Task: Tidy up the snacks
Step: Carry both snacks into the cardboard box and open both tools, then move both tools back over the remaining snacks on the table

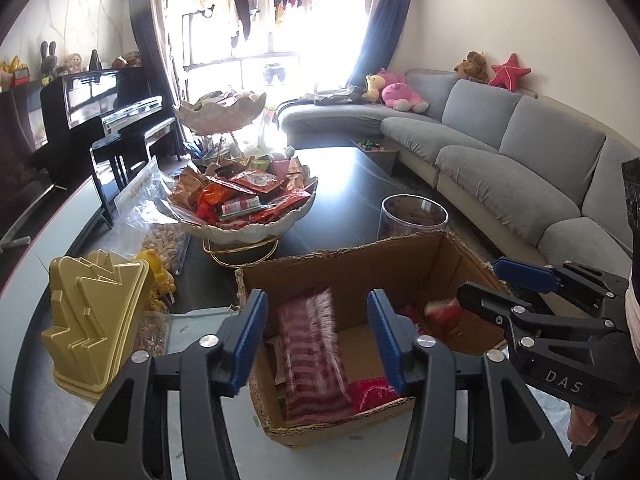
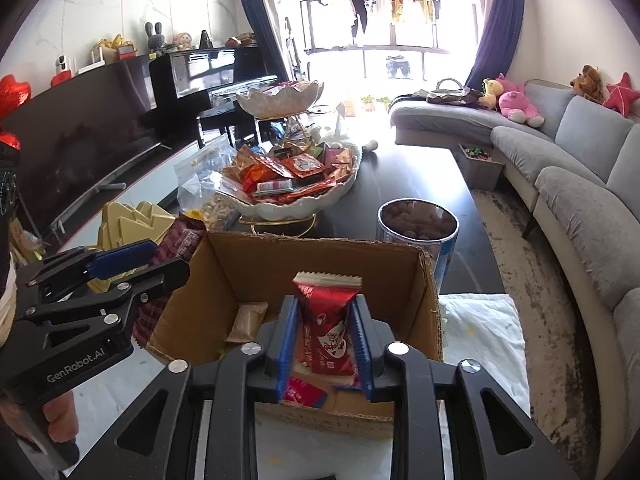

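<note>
Left wrist view: my left gripper [image 1: 318, 340] hangs over the near-left part of the cardboard box [image 1: 400, 264], jaws apart. A dark red striped snack pack [image 1: 314, 360] sits between the pads, blurred, touching neither pad; I can't tell if it's falling or already lying in the box. Left of the box stands a gold stepped container [image 1: 96, 320]. Behind the box is the 2-tier snack bowl [image 1: 240, 228], its lower tier full of wrappers. Behind the box's right corner sits a clear round jar [image 1: 414, 216]. My right gripper [image 1: 480, 284] reaches in over the box's right side, a red-white pack [image 1: 442, 312] by its tip.

Right wrist view: left gripper [image 2: 160, 260] shows left of the box [image 2: 256, 264], with the dark red pack [image 2: 180, 240] at its tip. Right gripper [image 2: 326, 340] is over the box's near-middle, jaws part-way apart, a red wrapped bar [image 2: 326, 320] upright between the pads; whether the pads still press on it I can't tell. On the box floor left of it lies a tan pack [image 2: 248, 320]. A white cloth [image 2: 480, 332] lies right of the box.
</note>
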The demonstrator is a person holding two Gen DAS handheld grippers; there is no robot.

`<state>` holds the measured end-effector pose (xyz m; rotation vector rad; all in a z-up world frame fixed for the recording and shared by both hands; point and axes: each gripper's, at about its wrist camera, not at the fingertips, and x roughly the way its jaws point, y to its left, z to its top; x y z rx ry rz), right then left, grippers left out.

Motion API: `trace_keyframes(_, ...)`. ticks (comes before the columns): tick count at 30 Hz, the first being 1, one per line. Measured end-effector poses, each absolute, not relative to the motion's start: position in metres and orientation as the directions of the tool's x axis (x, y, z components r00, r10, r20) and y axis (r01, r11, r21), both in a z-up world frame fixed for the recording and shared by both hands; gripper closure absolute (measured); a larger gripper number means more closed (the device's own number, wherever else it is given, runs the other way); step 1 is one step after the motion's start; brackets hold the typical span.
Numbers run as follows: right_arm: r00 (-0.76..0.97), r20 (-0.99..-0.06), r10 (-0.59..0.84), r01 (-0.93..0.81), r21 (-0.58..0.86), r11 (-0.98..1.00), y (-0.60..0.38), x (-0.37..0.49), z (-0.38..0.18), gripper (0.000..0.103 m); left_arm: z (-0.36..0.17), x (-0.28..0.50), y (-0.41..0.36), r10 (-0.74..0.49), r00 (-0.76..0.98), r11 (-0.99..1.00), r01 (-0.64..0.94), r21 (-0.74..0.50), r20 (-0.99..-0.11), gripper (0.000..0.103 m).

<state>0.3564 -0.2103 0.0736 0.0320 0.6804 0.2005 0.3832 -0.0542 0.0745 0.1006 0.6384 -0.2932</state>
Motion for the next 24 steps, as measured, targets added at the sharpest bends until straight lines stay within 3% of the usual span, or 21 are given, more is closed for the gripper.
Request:
trace_keyframes(2, 0.771, -0.614, 0.166, -0.145, 0.086, 0.986, -0.213, 0.352, 0.072, 0.048, 0.075, 0.376, -0.054, -0.221, 0.776, 0.958, 0.287, 0.019, -0.591, 0.040)
trace_keyframes(13, 0.820, -0.561, 0.118, -0.124, 0.027, 0.992, -0.225, 0.288, 0.083, 0.044, 0.082, 0.301, -0.068, -0.260, 0.806, 0.938, 0.341, 0.058, -0.532, 0.032)
trace_keyframes(24, 0.836, -0.541, 0.090, -0.103, 0.006, 0.995, -0.244, 0.222, 0.080, 0.044, 0.075, 0.242, -0.091, -0.321, 0.776, 0.911, 0.411, 0.048, -0.543, 0.029)
